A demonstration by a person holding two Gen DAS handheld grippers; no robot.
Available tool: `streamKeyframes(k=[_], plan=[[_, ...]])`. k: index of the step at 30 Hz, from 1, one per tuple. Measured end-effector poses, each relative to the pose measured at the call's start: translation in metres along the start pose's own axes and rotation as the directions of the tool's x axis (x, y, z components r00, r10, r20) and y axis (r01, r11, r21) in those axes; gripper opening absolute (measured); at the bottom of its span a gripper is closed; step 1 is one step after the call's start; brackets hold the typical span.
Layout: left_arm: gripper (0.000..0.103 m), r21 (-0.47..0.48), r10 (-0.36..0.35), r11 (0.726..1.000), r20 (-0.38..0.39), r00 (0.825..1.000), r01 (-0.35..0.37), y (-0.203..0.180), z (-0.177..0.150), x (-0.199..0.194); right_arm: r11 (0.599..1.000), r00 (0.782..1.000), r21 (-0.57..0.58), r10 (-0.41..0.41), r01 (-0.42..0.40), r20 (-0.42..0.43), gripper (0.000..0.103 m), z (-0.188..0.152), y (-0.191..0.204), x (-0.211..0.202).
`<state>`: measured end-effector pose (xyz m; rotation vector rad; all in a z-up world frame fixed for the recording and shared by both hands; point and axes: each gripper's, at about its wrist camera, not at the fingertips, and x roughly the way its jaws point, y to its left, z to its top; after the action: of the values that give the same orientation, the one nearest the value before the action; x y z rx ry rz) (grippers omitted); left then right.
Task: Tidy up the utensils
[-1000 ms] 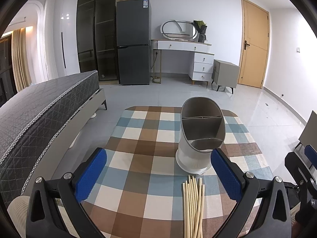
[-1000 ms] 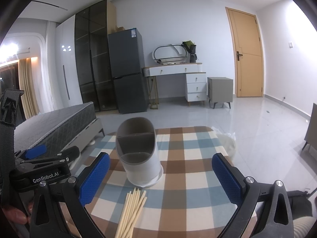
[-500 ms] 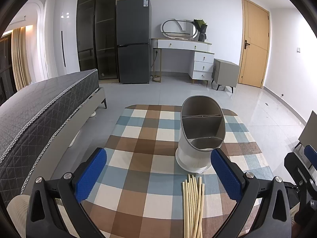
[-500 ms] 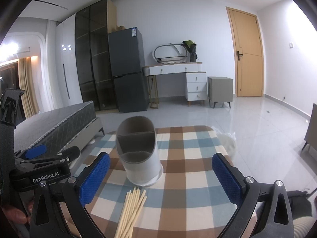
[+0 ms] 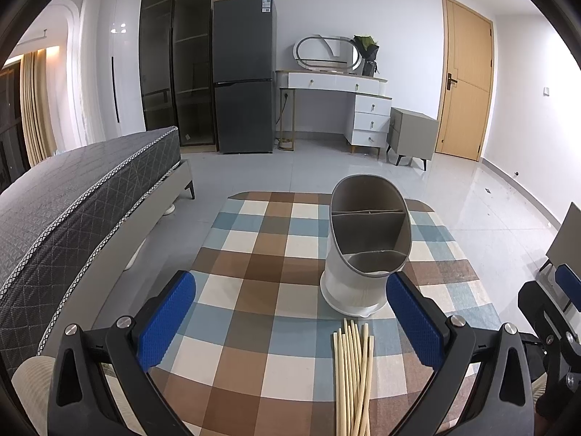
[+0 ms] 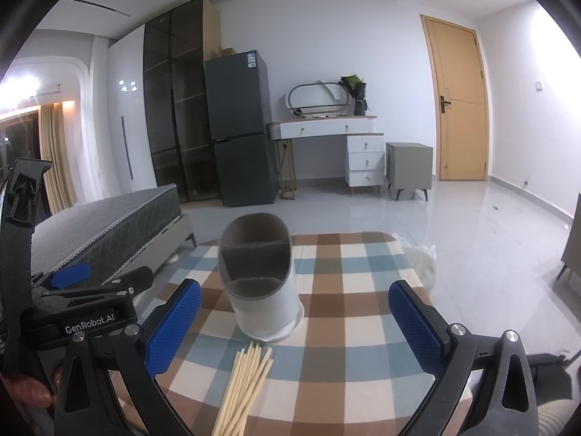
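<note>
Only the right wrist view shows the left gripper (image 6: 69, 276) from the side and a white bag (image 6: 423, 267) off the counter's (image 6: 348, 298) far right edge. Both views show the chopsticks (image 5: 352, 374) bundled near the camera, just before the upright grey-white holder (image 5: 366, 254). Left gripper (image 5: 290, 321) and right gripper (image 6: 296, 321) fingers gape wide, holding nothing. The checkered counter stands beside a bed (image 5: 65, 196); fridge (image 5: 243, 91) and door (image 5: 466, 80) stand far off.

Both tongs, left (image 5: 290, 321) and right (image 6: 295, 323), gape wide (nothing gripped).
</note>
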<state>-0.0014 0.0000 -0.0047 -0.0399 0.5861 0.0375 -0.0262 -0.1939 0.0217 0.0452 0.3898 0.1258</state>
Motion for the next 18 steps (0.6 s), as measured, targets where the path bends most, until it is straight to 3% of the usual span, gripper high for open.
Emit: streamKeyframes(k=[14,18], plan=[[0.102,-0.014,-0.009,1.0,-0.027,1.0,0.009,0.001,0.001,0.006,1.0,0.998,0.022,0.02,-0.018,-0.059,0.103,0.0,-0.001,0.008],[0.102,-0.018,0.02,1.0,-0.052,0.998,-0.021,0.003,0.001,0.013,0.998,0.988,0.036,0.053,-0.048,-0.146,0.103,-0.005,0.002,0.026]])
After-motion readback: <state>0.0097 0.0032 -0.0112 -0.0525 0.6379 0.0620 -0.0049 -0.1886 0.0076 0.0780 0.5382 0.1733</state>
